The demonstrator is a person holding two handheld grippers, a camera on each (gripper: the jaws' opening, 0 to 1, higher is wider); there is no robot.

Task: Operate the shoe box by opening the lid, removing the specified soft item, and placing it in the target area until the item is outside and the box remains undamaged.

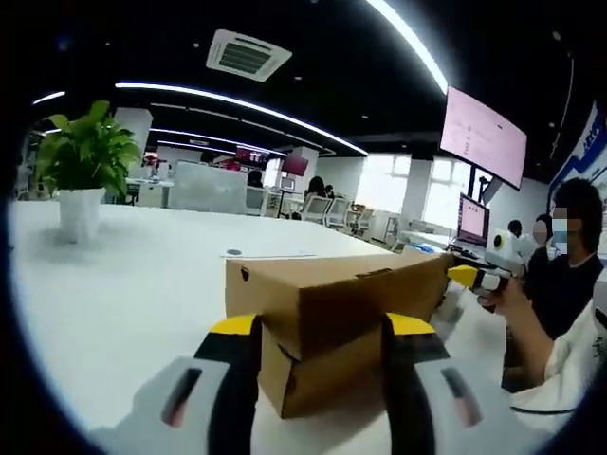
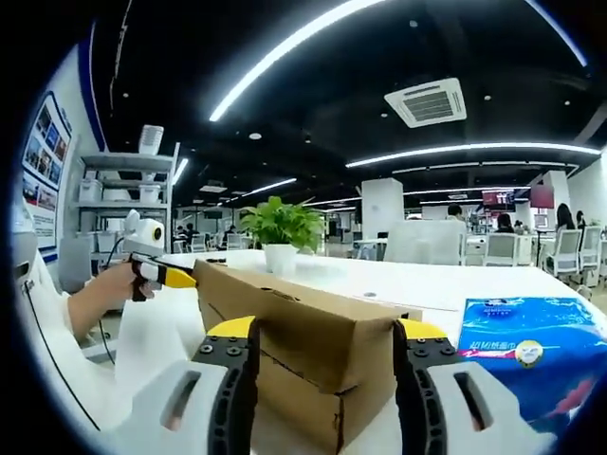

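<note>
Cardboard shoe box point(image 1: 332, 318) btwn both grippers' jaws, lid on.

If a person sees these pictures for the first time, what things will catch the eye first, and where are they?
First comes the brown cardboard shoe box on the white table, its lid slightly raised, framed between the yellow-tipped jaws of the left gripper and, from the other end, the right gripper. Next is the bright blue soft pack beside the box in the right gripper view. Last is the green potted plant farther back on the table.
</note>
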